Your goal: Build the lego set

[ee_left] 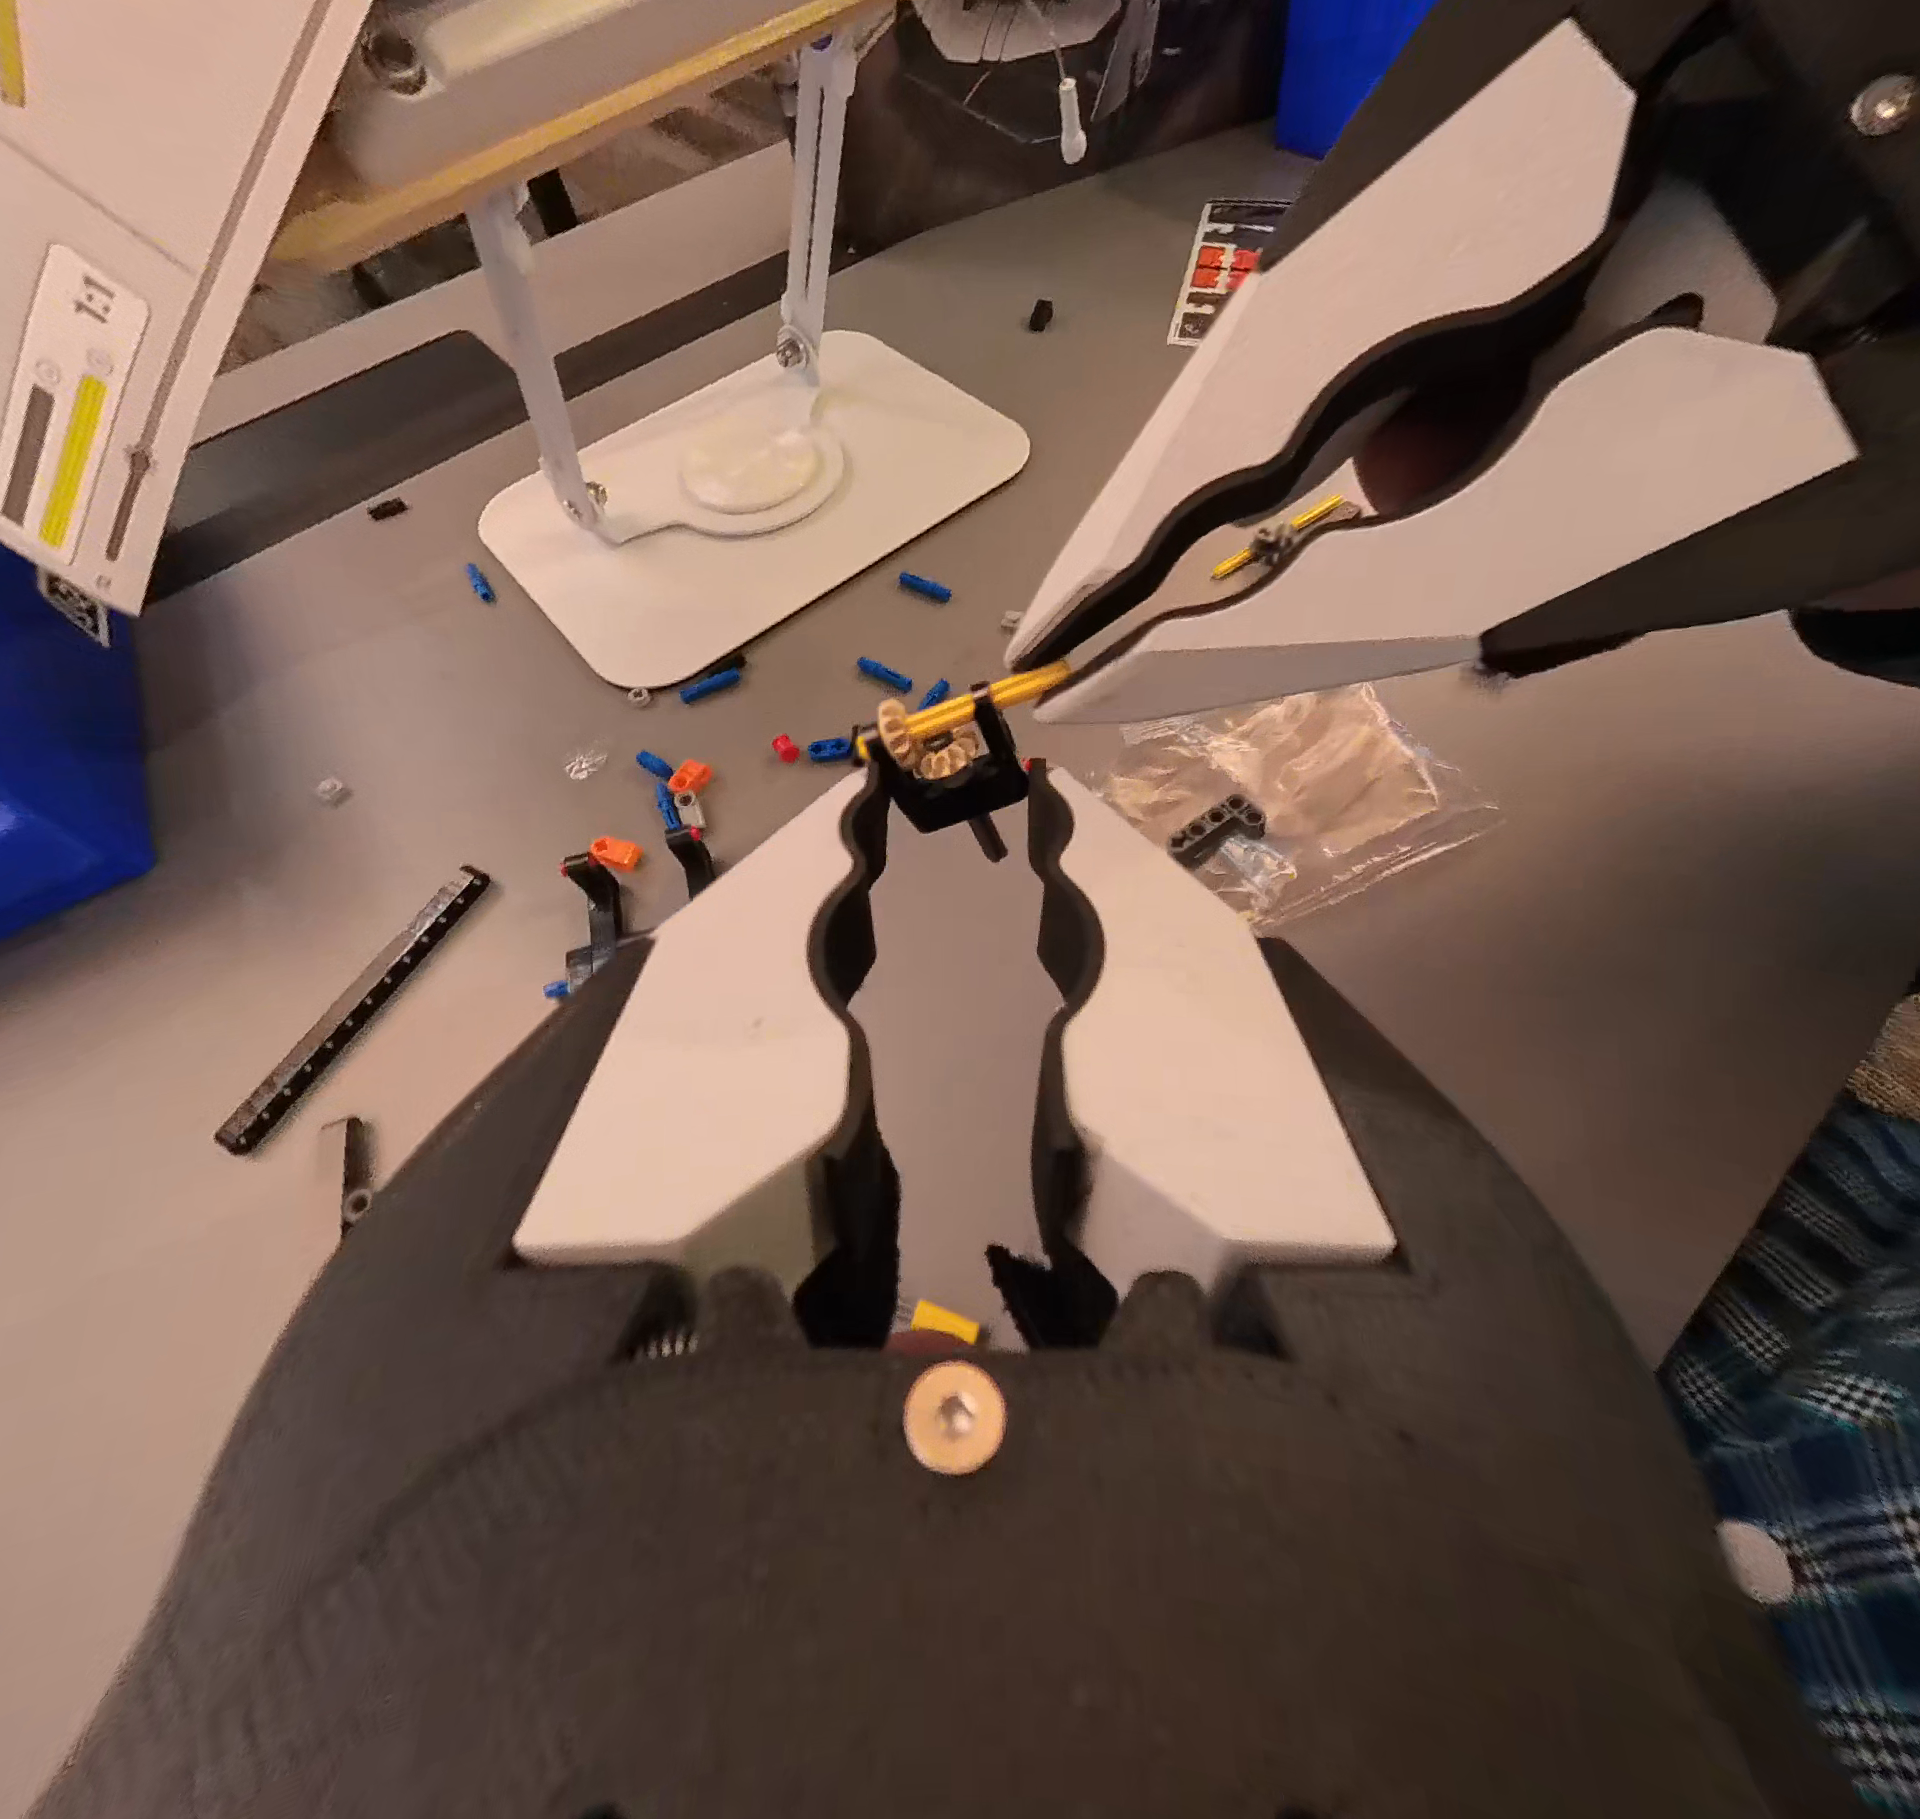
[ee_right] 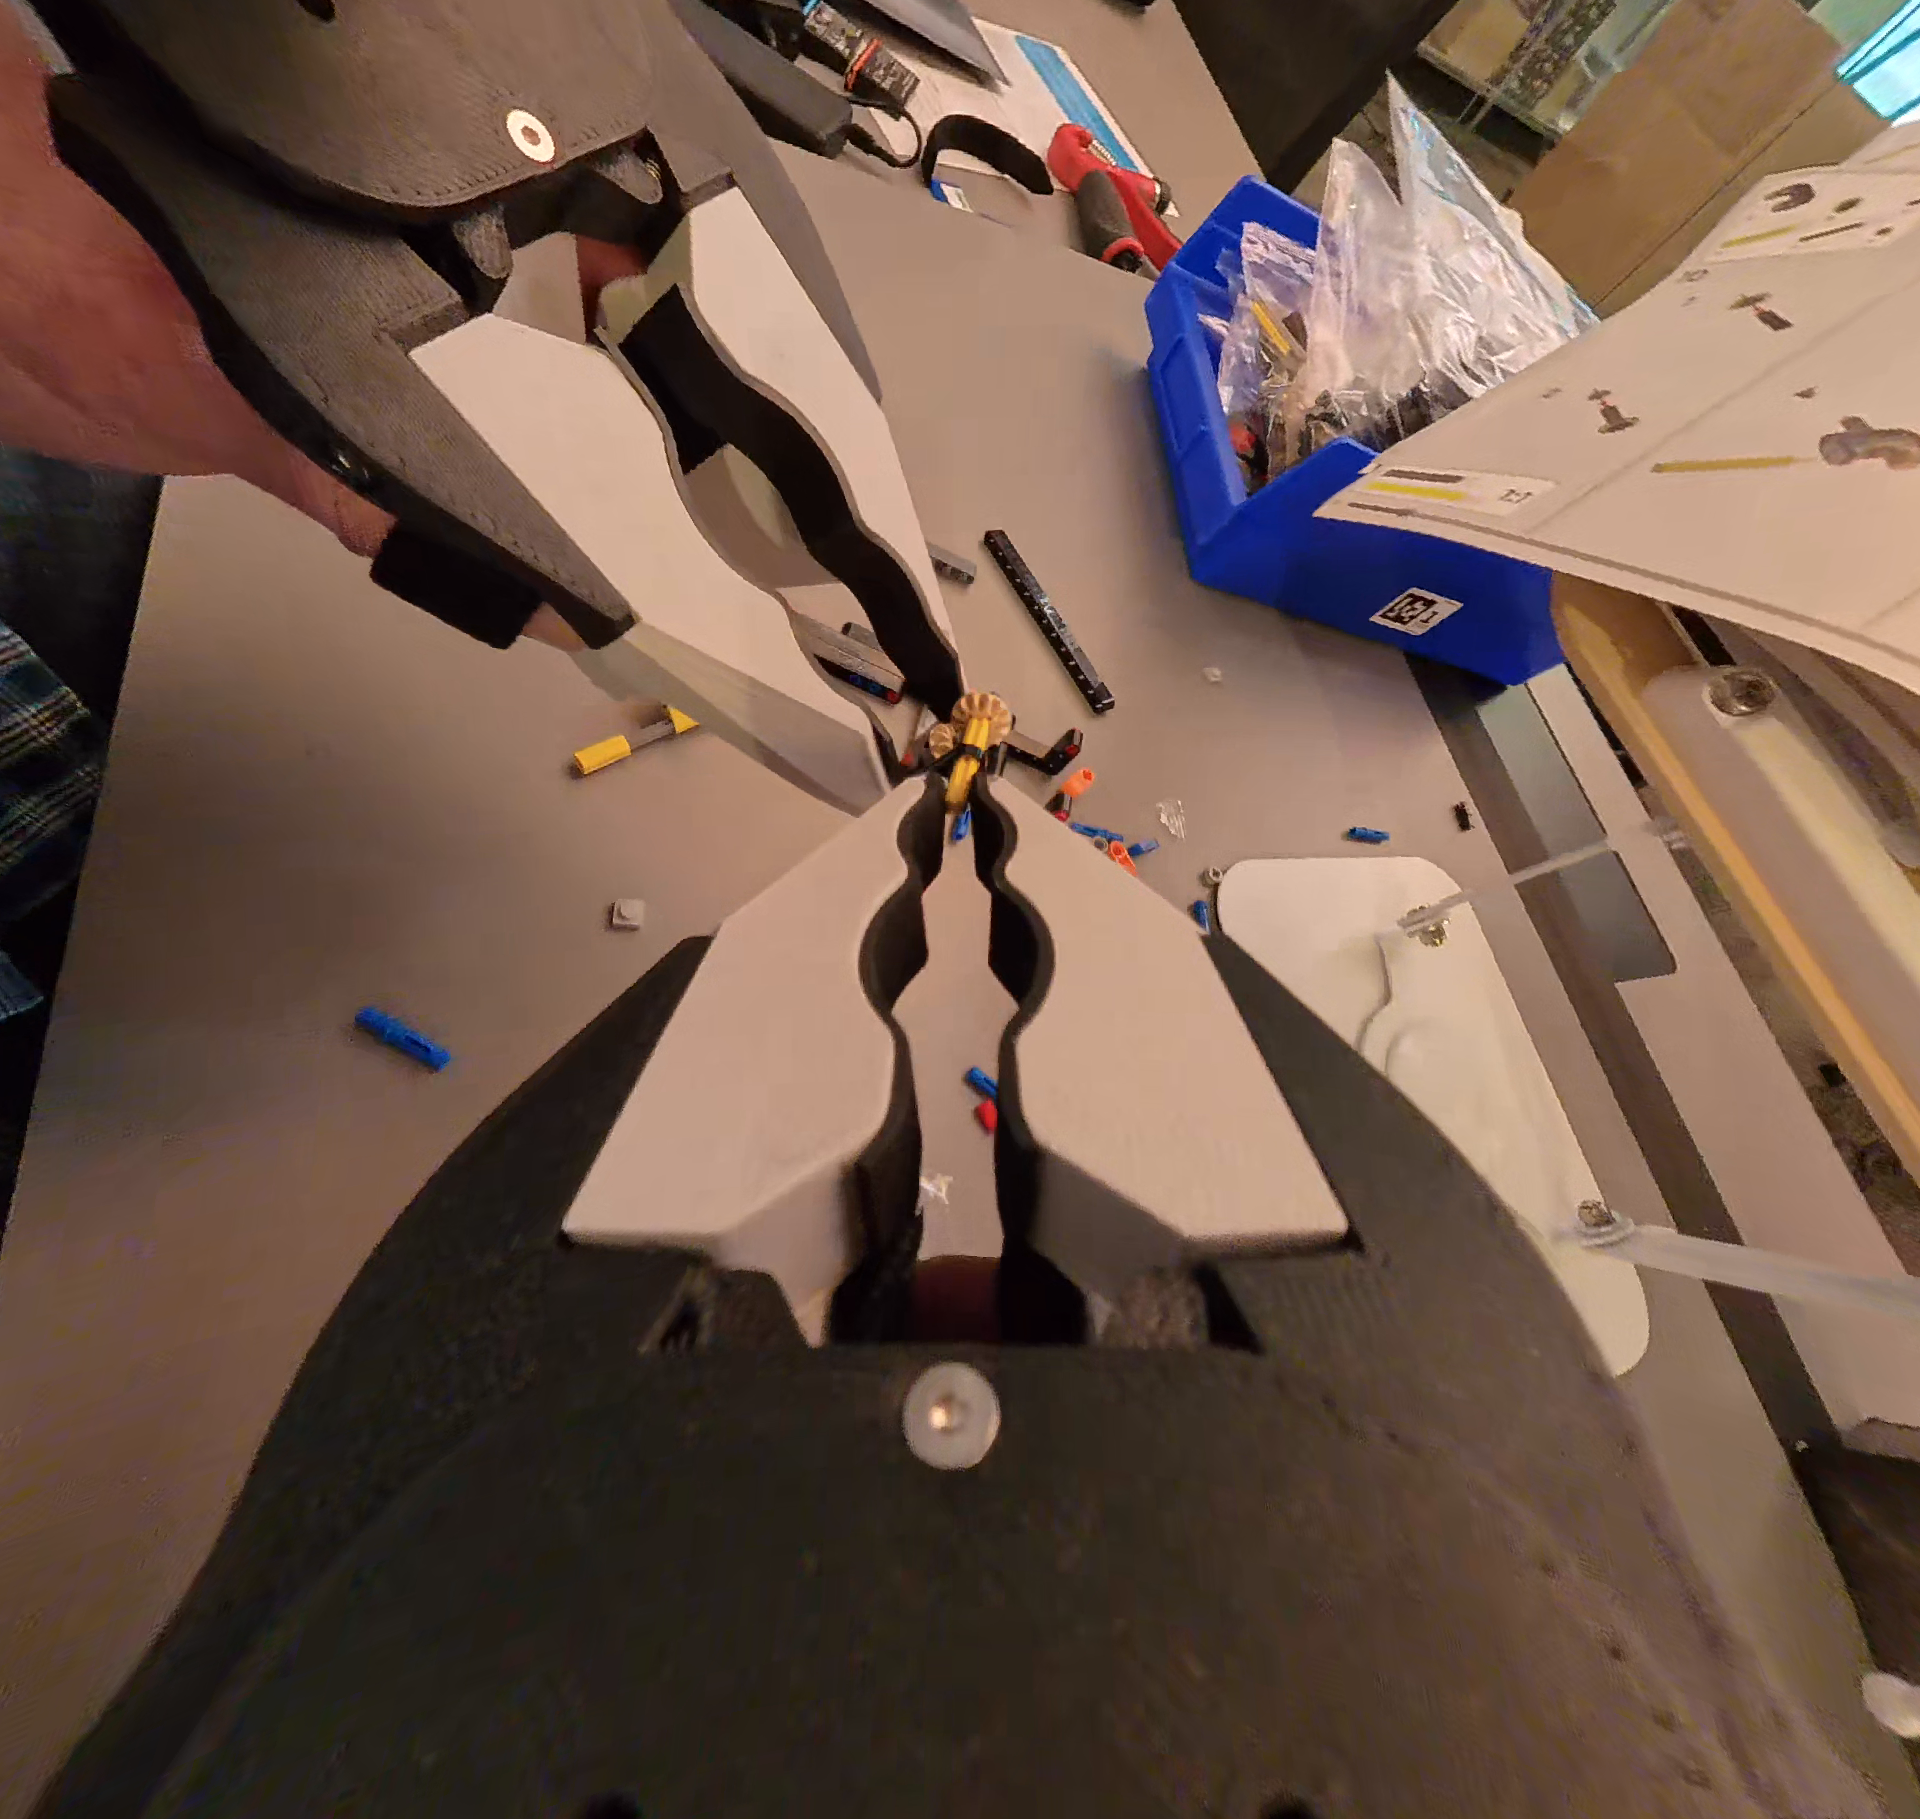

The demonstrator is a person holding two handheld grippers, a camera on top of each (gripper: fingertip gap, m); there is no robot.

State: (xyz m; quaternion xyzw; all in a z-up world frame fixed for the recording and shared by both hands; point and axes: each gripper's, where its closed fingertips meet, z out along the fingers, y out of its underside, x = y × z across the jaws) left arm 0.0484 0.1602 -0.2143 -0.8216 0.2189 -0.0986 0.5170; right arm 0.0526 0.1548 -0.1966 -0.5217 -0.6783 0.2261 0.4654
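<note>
A small black frame piece (ee_left: 951, 777) with tan bevel gears (ee_left: 920, 735) is held above the grey table between the fingertips of my left gripper (ee_left: 954, 782), which is shut on it. A yellow axle (ee_left: 987, 704) runs through the frame and a gear. My right gripper (ee_left: 1055, 680) comes in from the right and is shut on the axle's end. In the right wrist view my right gripper (ee_right: 961, 801) pinches the yellow axle (ee_right: 964, 767), with a gear (ee_right: 982, 715) beyond it and the left gripper (ee_right: 914, 720) at upper left.
Loose blue pins (ee_left: 883, 673), orange and red connectors (ee_left: 688, 777) and a long black beam (ee_left: 353, 1006) lie on the table. A white stand base (ee_left: 758, 522) holds an instruction booklet (ee_right: 1662, 439). A plastic bag (ee_left: 1299, 803) lies right. A blue bin (ee_right: 1340, 522) holds bagged parts. The tips of both grippers are at nearly the same place.
</note>
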